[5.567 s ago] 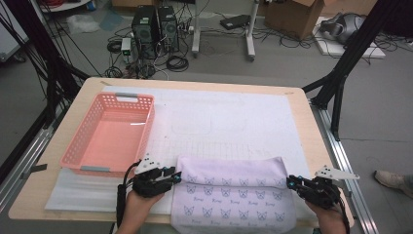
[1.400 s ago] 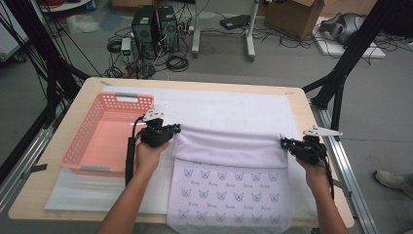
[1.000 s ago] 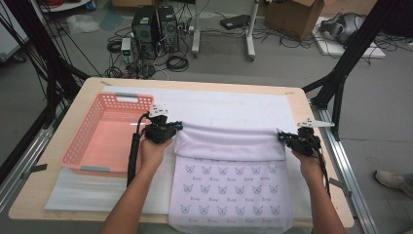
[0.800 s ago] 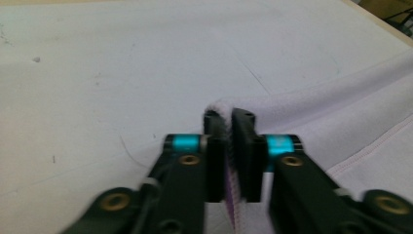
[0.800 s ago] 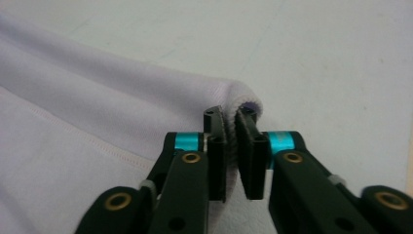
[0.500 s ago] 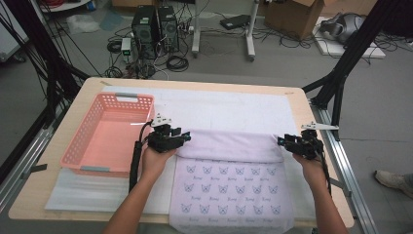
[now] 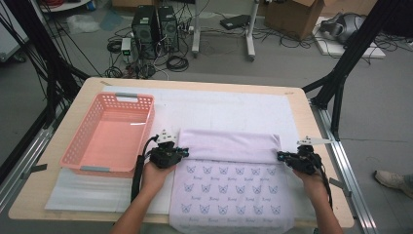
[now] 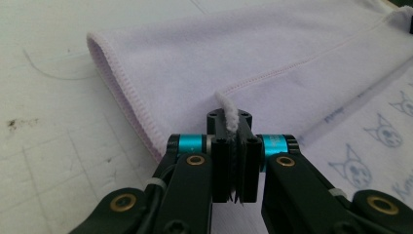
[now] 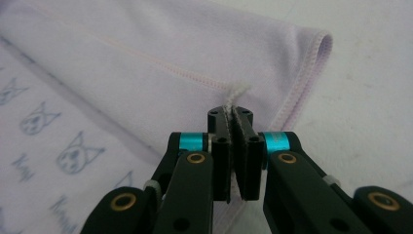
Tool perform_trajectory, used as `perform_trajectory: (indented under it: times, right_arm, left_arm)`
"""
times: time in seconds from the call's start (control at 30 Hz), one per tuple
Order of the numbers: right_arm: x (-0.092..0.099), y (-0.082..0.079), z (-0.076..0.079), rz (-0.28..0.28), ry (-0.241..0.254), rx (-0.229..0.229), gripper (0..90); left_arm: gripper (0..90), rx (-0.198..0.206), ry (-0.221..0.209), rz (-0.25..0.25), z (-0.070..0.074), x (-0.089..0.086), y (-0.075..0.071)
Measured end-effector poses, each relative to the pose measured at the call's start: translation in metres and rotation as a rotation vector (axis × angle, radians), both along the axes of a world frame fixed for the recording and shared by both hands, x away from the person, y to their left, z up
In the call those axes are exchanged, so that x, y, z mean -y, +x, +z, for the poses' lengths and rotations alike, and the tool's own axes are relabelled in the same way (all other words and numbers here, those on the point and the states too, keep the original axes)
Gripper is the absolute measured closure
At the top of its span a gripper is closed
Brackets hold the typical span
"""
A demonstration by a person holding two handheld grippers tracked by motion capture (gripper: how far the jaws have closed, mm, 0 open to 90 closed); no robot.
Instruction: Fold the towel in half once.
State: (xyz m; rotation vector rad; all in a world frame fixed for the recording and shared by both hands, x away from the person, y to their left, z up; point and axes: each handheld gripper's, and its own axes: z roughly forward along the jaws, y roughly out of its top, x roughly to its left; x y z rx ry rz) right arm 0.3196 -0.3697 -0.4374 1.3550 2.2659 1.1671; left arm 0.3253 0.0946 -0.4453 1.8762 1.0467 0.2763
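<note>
A lilac towel (image 7: 229, 146) lies on the table with its far part folded back toward me over the cat-printed side (image 7: 229, 197). My left gripper (image 7: 181, 152) sits at the fold's left end. Its jaws have just been closing and now pinch the towel's hemmed corner (image 8: 228, 105) between the pads; the left gripper (image 8: 229, 117) is shut on it. My right gripper (image 7: 281, 156) is at the fold's right end. Its jaws have also just been closing, and the right gripper (image 9: 233, 114) grips the towel's corner (image 9: 236, 92) there.
A pink plastic basket (image 7: 127, 96) stands empty at the left, just beside my left hand. A white mat (image 7: 219, 105) covers the tabletop. The table's right edge (image 7: 324, 161) runs close to my right gripper. Computers and cables lie on the floor beyond.
Both grippers have come toward me and lower with the towel's edge. The folded flap has been drawn down flat over the printed side.
</note>
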Motion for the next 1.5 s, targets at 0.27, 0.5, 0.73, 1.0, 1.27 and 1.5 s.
perform_trajectory:
  times: [0.27, 0.5, 0.73, 1.0, 1.27, 1.5]
  right_arm:
    - [0.007, -0.039, -0.003, 0.038, 0.053, 0.035, 86.4]
    - [0.011, -0.066, 0.002, 0.06, 0.056, 0.062, 86.5]
    - [0.019, -0.1, 0.006, 0.096, 0.074, 0.074, 86.5]
    - [0.022, -0.126, 0.009, 0.115, 0.091, 0.072, 86.5]
    - [0.02, -0.14, 0.006, 0.138, 0.08, 0.047, 86.4]
    - [0.025, -0.134, 0.018, 0.05, 0.128, 0.104, 61.3]
  left_arm:
    - [87.0, 0.035, -0.071, -0.042, -0.001, -0.015, -0.034]
    - [86.9, 0.065, -0.086, -0.083, 0.005, -0.018, -0.065]
    - [86.9, 0.069, -0.104, -0.119, 0.009, -0.026, -0.093]
    - [86.9, 0.054, -0.107, -0.151, 0.008, -0.029, -0.118]
    - [86.7, 0.045, -0.097, -0.178, 0.006, -0.031, -0.133]
    - [41.9, 0.108, -0.169, -0.075, 0.019, -0.033, -0.112]
